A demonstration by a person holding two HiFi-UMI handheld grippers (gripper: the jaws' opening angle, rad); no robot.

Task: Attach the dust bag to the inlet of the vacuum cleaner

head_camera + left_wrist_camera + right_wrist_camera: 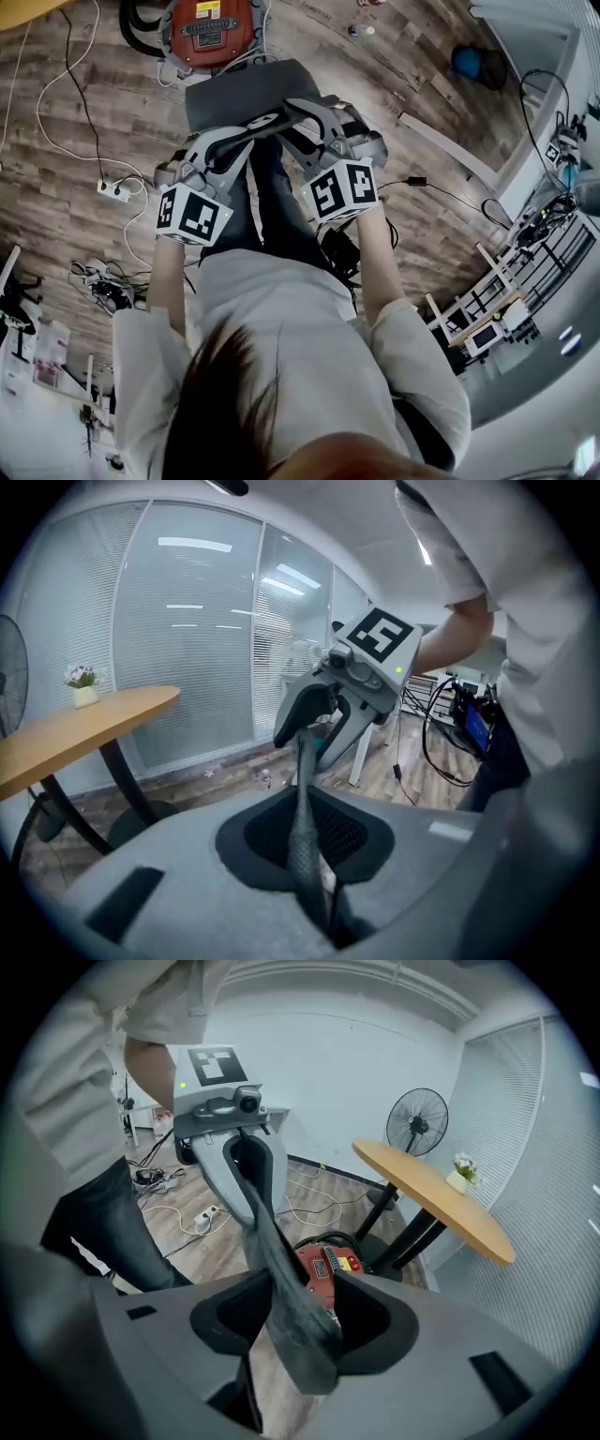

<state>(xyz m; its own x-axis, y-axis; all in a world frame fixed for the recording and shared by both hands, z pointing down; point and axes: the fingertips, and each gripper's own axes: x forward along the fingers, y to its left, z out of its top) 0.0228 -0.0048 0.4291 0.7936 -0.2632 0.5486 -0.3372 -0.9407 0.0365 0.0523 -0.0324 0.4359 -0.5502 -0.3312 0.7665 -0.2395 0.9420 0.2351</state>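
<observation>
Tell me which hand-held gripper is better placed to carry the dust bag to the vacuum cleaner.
Probably left: the left hand-held gripper is clamped on the dust bag; the right hand-held gripper stands open around it.

Arms (169,272) stretched down, side by side. Left gripper (264,124) jaws clamped on dust bag (234,94); right gripper (305,111) jaws wide apart.

Cool, even office light fills three fisheye views; ceiling strips (195,545) glare at eleven o'clock in the left gripper view, corners vignette black, foreground soft.

Stretched dust bag (234,98) seemingly screens the vacuum cleaner (211,33).
</observation>
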